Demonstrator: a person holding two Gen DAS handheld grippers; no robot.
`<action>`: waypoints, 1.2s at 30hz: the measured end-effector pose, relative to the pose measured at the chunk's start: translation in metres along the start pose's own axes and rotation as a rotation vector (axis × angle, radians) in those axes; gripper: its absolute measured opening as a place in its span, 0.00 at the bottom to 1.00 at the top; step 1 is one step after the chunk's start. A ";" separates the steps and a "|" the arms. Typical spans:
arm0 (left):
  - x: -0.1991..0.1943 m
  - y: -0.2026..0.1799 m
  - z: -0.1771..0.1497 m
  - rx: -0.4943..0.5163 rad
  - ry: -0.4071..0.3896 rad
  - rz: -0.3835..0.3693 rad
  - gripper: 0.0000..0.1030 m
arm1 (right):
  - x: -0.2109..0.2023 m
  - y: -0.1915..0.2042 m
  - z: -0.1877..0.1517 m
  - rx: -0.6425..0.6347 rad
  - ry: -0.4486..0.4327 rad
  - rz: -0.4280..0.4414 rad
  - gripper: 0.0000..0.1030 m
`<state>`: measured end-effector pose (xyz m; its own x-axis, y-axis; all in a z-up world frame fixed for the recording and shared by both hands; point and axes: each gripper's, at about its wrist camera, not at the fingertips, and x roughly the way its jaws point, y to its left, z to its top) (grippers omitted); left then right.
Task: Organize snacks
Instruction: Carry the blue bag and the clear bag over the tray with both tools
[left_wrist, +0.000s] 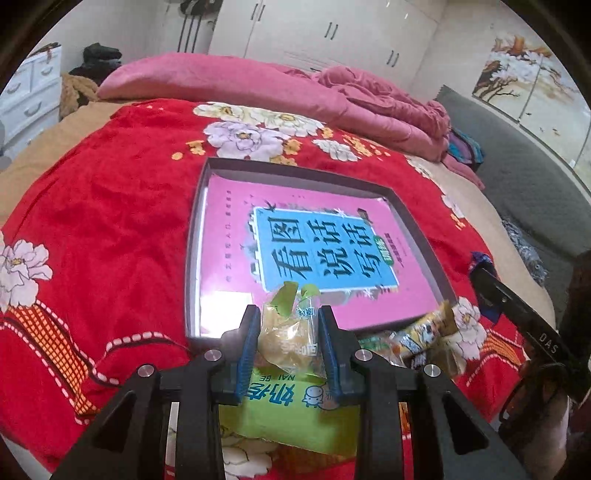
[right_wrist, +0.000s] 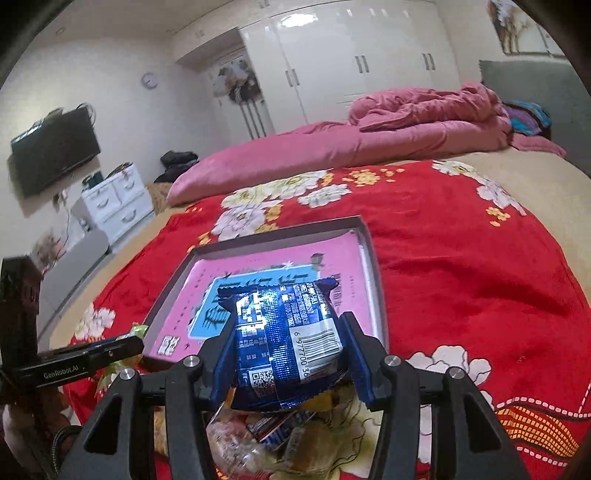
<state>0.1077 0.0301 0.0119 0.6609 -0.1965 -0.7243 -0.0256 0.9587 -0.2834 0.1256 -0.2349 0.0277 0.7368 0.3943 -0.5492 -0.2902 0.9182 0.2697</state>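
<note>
My left gripper (left_wrist: 289, 325) is shut on a small clear-wrapped yellow pastry (left_wrist: 288, 339), held above a green snack pack (left_wrist: 291, 417) near the front edge of the shallow grey box (left_wrist: 195, 236). The box holds a pink book (left_wrist: 236, 221) with a blue title panel. My right gripper (right_wrist: 286, 332) is shut on a shiny blue snack packet (right_wrist: 284, 343), held above a loose pile of snacks (right_wrist: 280, 439) in front of the box (right_wrist: 373, 251). The left gripper shows in the right wrist view (right_wrist: 118, 345); the right gripper's body shows at the edge of the left wrist view (left_wrist: 517, 310).
Everything lies on a bed with a red floral blanket (left_wrist: 110, 221). More wrapped snacks (left_wrist: 421, 336) lie at the box's near right corner. A pink quilt (left_wrist: 258, 85) is bunched at the far side. White wardrobes (right_wrist: 351, 55), a drawer unit (right_wrist: 114, 199) and a TV (right_wrist: 55, 147) stand beyond.
</note>
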 end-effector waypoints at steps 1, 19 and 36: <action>0.002 0.000 0.003 0.000 -0.004 0.007 0.32 | 0.001 -0.003 0.001 0.008 -0.001 -0.011 0.51; 0.040 0.001 0.022 -0.031 0.034 0.032 0.32 | 0.039 -0.015 0.011 0.013 0.031 -0.067 0.51; 0.068 0.004 0.027 -0.032 0.082 0.051 0.32 | 0.076 -0.017 0.004 -0.005 0.143 -0.116 0.51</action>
<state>0.1730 0.0258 -0.0215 0.5946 -0.1653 -0.7868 -0.0821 0.9611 -0.2639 0.1895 -0.2202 -0.0152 0.6716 0.2870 -0.6831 -0.2114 0.9578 0.1946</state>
